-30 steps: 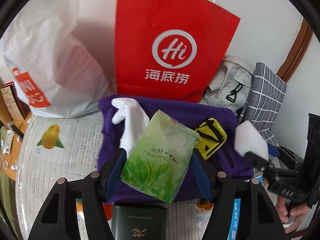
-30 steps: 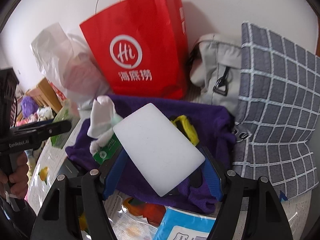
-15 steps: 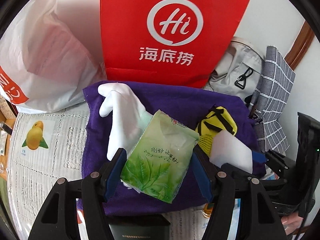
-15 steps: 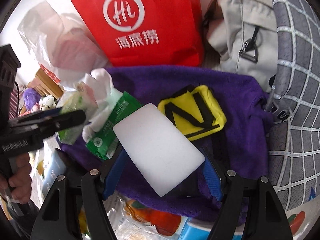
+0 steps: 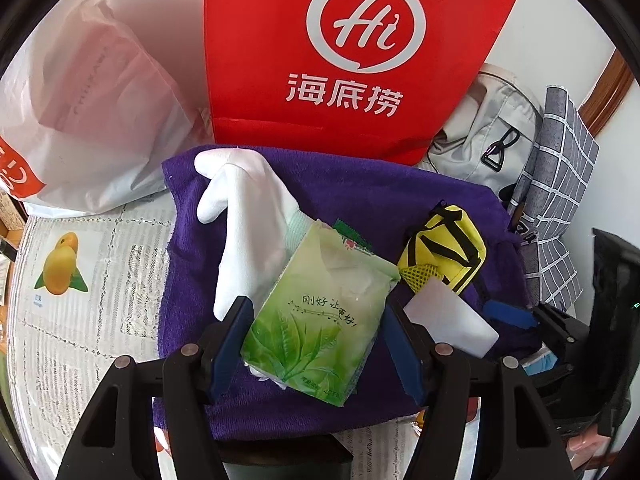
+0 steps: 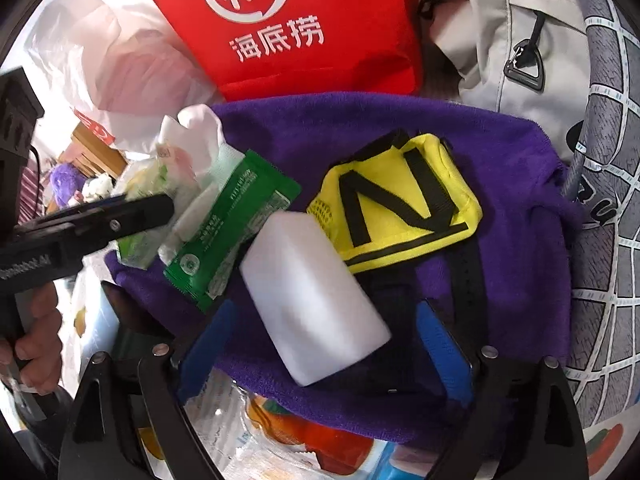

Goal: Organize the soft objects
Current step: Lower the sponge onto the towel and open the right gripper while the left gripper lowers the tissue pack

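My left gripper (image 5: 318, 346) is shut on a green tissue pack (image 5: 320, 312), held low over a purple towel (image 5: 360, 208). On the towel lie a white glove (image 5: 248, 220), a yellow pouch with black straps (image 6: 400, 208) and a green wipes pack (image 6: 232, 228). My right gripper (image 6: 326, 344) is opening its jaws. The white sponge (image 6: 312, 300) lies tilted on the towel between them, with a gap at each blue pad. The sponge (image 5: 448, 320) also shows in the left wrist view, just below the yellow pouch (image 5: 444, 252).
Behind the towel stand a red paper bag (image 5: 340, 60), a white plastic bag (image 5: 88, 100), a grey backpack (image 6: 500, 40) and a grey checked cloth (image 6: 608, 200). A newsprint-patterned cover with fruit pictures (image 5: 80, 280) lies left of the towel. A hand (image 6: 36, 340) holds the left gripper's handle.
Both grippers came down toward the purple towel. The right jaws widened and the white sponge slipped out of their grip onto the towel. The left grip on the tissue pack is unchanged.
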`<control>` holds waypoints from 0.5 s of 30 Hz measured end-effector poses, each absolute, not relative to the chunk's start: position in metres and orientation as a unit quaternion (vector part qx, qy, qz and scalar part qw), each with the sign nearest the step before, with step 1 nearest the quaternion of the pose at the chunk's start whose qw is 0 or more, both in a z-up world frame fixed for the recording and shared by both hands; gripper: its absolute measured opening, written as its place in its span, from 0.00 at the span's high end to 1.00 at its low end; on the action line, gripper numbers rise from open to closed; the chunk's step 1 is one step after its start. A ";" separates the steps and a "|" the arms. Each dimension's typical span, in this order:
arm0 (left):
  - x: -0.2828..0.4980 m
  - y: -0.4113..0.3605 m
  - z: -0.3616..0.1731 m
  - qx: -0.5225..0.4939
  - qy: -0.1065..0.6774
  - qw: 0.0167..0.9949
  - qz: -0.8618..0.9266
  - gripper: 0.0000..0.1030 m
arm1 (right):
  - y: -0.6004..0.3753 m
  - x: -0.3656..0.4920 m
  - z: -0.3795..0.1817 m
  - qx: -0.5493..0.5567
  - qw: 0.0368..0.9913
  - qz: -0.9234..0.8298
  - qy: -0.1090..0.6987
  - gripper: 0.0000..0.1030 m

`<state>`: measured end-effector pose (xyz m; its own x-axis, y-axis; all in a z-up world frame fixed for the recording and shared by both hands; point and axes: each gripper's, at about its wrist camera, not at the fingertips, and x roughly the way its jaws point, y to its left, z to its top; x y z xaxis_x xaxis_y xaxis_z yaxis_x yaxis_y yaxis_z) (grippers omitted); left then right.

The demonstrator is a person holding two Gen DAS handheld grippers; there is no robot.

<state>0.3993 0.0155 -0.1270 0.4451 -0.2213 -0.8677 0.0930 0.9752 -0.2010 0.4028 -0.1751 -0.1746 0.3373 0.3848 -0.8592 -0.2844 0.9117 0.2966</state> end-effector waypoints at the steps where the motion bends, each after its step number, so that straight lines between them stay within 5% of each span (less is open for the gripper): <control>1: 0.400 0.015 -0.128 -0.063 0.519 0.847 -0.094 0.38 | -0.176 0.401 -0.172 0.051 0.820 0.203 0.532 0.11; 15: 0.405 0.001 -0.139 -0.066 0.536 0.833 -0.118 0.38 | -0.208 0.395 -0.131 0.048 0.859 0.183 0.476 0.11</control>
<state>0.4051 0.0008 -0.1393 0.3974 -0.2665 -0.8781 0.1254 0.9637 -0.2358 0.3948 -0.2078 -0.1314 0.4804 0.3591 -0.8001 -0.2685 0.9288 0.2556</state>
